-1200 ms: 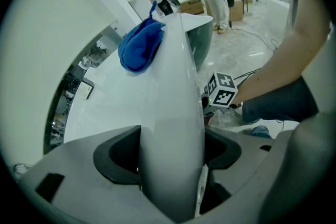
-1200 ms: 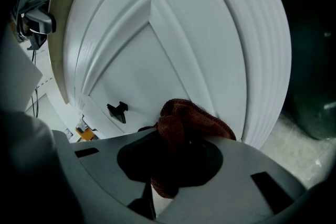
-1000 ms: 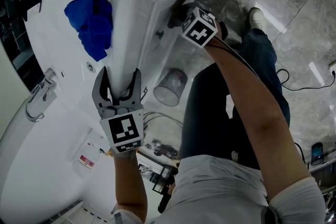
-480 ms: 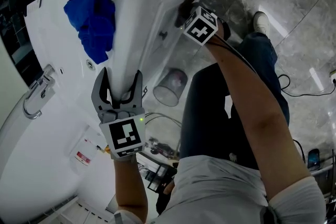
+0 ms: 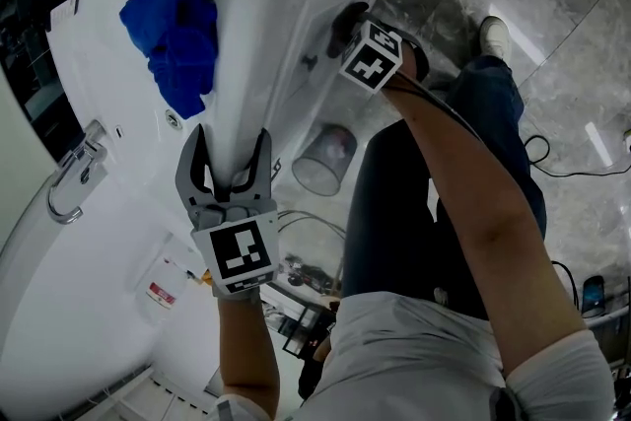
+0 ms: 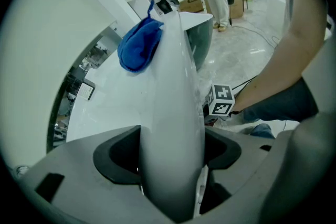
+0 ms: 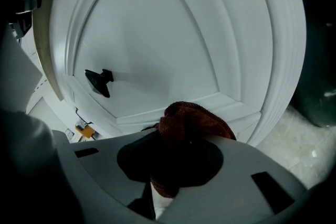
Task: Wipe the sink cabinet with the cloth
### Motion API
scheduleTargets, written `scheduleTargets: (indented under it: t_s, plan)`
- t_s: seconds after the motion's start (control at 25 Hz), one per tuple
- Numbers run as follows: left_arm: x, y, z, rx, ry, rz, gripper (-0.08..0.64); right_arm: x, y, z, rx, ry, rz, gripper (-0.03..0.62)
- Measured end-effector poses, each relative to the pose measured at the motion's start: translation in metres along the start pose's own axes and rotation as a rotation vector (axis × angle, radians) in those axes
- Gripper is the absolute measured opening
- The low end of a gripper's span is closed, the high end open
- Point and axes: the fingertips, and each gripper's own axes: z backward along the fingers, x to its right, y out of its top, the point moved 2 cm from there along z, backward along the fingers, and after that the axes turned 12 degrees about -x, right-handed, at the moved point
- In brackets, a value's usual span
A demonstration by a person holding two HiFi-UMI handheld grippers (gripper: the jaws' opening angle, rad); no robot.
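Two jaws of the right gripper (image 7: 176,165) pinch a bunched brown cloth (image 7: 191,120). Its free fold looks pressed to the lower moulding of the white cabinet door (image 7: 157,44), below and right of the dark handle (image 7: 98,81). The door panel lies straight ahead of that gripper, so it is plainly the nearer one for wiping. The left gripper (image 5: 229,148) has its jaws spread, straddling the sink top's rim (image 6: 176,86). Further along the top lies a blue cloth (image 5: 177,39).
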Motion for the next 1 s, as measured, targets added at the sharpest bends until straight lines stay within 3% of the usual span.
scheduleTargets:
  t_s: [0.16,0.32,0.8,1.0]
  plan:
    - [0.000,0.001,0.000,0.004,0.002,-0.004,0.311,-0.009,0.002,0.007,0.013,0.019,0.015,0.071]
    - [0.000,0.000,0.000,0.001,0.006,-0.001,0.311,-0.020,0.021,0.029,0.088,0.027,0.032,0.071]
    - [0.000,0.001,-0.001,0.000,0.002,-0.003,0.311,-0.049,0.062,0.092,0.186,-0.063,0.150,0.071]
    - [0.000,0.001,-0.001,-0.001,0.000,-0.004,0.311,-0.062,0.071,0.115,0.211,-0.075,0.142,0.071]
